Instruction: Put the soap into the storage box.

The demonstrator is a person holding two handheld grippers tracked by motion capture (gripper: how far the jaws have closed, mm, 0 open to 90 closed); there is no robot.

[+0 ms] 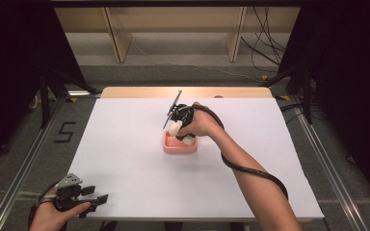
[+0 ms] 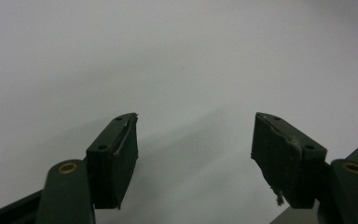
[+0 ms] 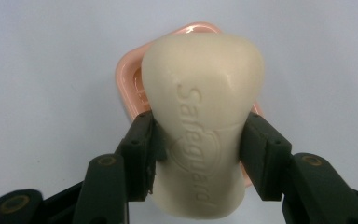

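Right gripper [image 3: 198,158] clamped on cream soap bar [image 3: 205,116], held just above pink soap dish [image 1: 179,143] mid-table | left gripper [image 2: 195,140] jaws apart, idle near table's near edge | advice: lower level, centre bar over dish, then release.

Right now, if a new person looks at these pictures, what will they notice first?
First, the cream soap with raised lettering, clamped between the jaws of the right tool above the pink dish at mid-table. Next, the left tool, open with nothing between its jaws, at the near left edge of the white table.
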